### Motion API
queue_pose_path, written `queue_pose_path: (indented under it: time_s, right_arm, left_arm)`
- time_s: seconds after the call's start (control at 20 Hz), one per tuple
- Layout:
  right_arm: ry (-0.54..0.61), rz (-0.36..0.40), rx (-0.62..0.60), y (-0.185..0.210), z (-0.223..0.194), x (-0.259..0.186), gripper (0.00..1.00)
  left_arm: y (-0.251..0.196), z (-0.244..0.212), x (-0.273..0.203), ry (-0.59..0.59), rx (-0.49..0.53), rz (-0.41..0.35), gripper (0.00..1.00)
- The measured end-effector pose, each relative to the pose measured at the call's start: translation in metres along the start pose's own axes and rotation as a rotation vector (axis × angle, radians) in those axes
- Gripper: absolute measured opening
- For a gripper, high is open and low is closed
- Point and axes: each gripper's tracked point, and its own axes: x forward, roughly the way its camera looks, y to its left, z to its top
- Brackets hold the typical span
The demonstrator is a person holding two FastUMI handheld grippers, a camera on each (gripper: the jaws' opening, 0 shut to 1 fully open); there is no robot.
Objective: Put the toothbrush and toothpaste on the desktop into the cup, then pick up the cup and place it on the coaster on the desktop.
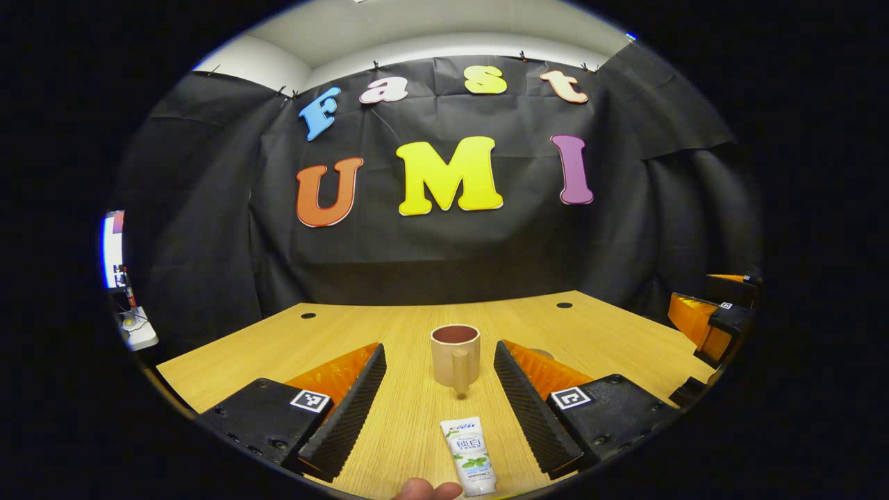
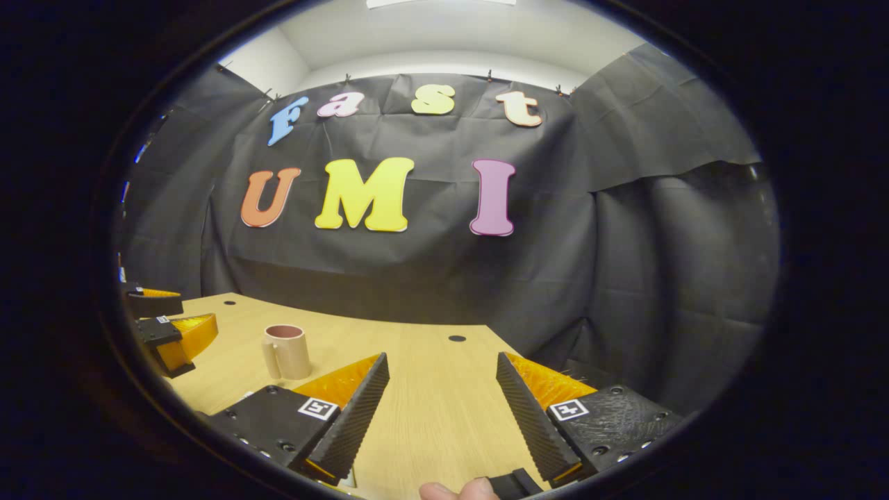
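- Desktop (image 1: pixel 597 326): wood-grain surface, carrying the items below. No coaster can be made out with certainty; a small round edge peeks from behind the left gripper's right finger, too hidden to identify.
- Left gripper (image 1: pixel 441 406): released, jaws spread wide, hovering above the desktop and aimed along its length at the cup.
- Right gripper (image 2: pixel 443 410): released, jaws wide, with bare desktop between them. It also appears at the far right edge of the left gripper view.
- Cup (image 1: pixel 455 355): upright, mid-desktop, handle toward the camera, mouth clear as far as can be seen.
- Toothpaste (image 1: pixel 470 455): lying flat on the near desktop, just short of the left jaws — not in the cup.
- Toothbrush: position cannot be told.
- Technique, as judged: lower the left gripper over the tube, centre it between the jaws, grip across the narrow width, lift level — then tip it cap-down into the cup.
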Motion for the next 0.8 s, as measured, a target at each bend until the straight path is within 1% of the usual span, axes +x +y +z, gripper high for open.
queue_pose_path:
  time_s: [0.1, 0.25, 0.5, 0.55, 0.8]
  right_arm:
    - [0.024, 0.004, 0.011, -0.002, -0.009, 0.000, 0.96]
    - [0.067, 0.002, 0.011, -0.008, -0.026, 0.001, 0.94]
    - [0.143, 0.001, 0.041, -0.015, -0.054, 0.001, 0.96]
    - [0.156, 0.002, 0.047, -0.016, -0.056, 0.001, 0.94]
    - [0.188, 0.005, 0.049, -0.016, -0.067, 0.001, 0.95]
  left_arm:
    - [-0.002, -0.014, 0.000, 0.055, -0.001, -0.005, 0.99]
    - [-0.013, -0.038, 0.001, 0.145, -0.009, -0.031, 0.99]
    - [-0.029, -0.084, -0.002, 0.335, -0.061, -0.079, 1.00]
    - [-0.032, -0.090, -0.002, 0.365, -0.065, -0.085, 1.00]
    - [-0.040, -0.111, -0.009, 0.491, -0.073, -0.116, 1.00]
